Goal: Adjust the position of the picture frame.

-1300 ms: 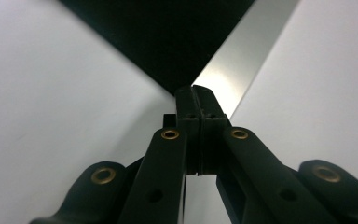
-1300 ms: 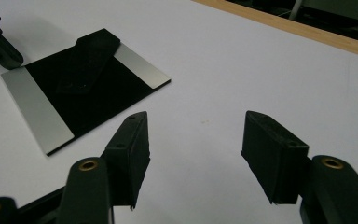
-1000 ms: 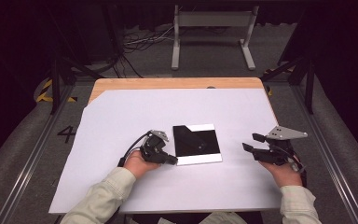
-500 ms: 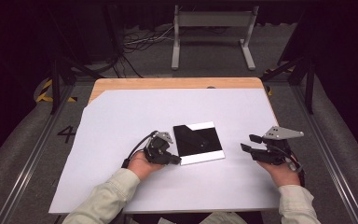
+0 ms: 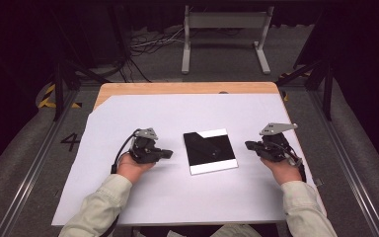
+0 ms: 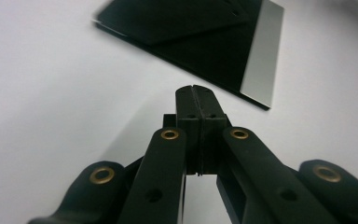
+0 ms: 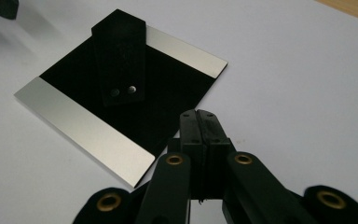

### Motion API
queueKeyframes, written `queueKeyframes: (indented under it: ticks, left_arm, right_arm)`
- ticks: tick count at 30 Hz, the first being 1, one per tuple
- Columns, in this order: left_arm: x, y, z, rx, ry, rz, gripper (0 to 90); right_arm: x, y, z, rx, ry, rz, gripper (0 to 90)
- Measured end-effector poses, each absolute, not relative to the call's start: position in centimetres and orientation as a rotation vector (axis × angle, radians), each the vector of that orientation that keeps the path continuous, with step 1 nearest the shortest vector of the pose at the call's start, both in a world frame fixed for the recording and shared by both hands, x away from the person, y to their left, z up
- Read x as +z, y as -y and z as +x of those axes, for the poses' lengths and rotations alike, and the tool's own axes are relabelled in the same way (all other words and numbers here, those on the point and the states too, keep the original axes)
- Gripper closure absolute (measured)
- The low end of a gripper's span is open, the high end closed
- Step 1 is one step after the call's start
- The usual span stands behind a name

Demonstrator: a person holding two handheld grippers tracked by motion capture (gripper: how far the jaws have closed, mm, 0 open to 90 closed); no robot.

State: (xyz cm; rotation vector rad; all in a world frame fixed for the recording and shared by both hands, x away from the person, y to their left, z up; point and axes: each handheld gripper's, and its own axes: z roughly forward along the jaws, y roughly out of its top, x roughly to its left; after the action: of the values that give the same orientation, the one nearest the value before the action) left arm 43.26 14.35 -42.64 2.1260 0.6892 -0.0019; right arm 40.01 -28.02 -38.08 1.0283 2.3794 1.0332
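A black square plate point(image 5: 210, 151) with silver strips on two edges lies flat on the white sheet point(image 5: 177, 118), turned slightly askew. A black strap point(image 7: 120, 60) with two small studs lies across the plate point(image 7: 98, 88). My left gripper point(image 5: 168, 153) rests on the sheet a short way left of the plate, jaws pressed together with nothing between them point(image 6: 196, 88); the plate point(image 6: 205, 42) lies just ahead of it. My right gripper point(image 5: 249, 145) sits just right of the plate. Its jaws have just been closing and now meet on nothing point(image 7: 199, 113).
The white sheet covers most of a wooden tabletop, whose bare edge point(image 5: 187, 89) shows at the far side. Beyond it a metal stand point(image 5: 224, 29) and cables sit on the floor. Metal rails point(image 5: 355, 177) run along both sides of the table.
My left hand has pulled back to the left, away from the plate's edge. The plate has turned slightly. My right hand has shifted left toward the plate and its jaws have closed.
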Motion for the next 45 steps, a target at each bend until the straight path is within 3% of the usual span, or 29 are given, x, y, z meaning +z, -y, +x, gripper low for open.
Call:
queueKeyframes:
  ticks: [13,45]
  left_arm:
    - [-42.0,-19.5,43.3,0.179,-0.734,1.963,89.1]
    - [-42.2,-20.1,43.5,0.195,-0.771,1.959,88.5]
  right_arm:
    - [-37.3,25.9,43.5,1.000,-2.399,1.091,90.0]
    - [-41.5,22.2,51.6,0.769,-2.386,1.316,90.0]
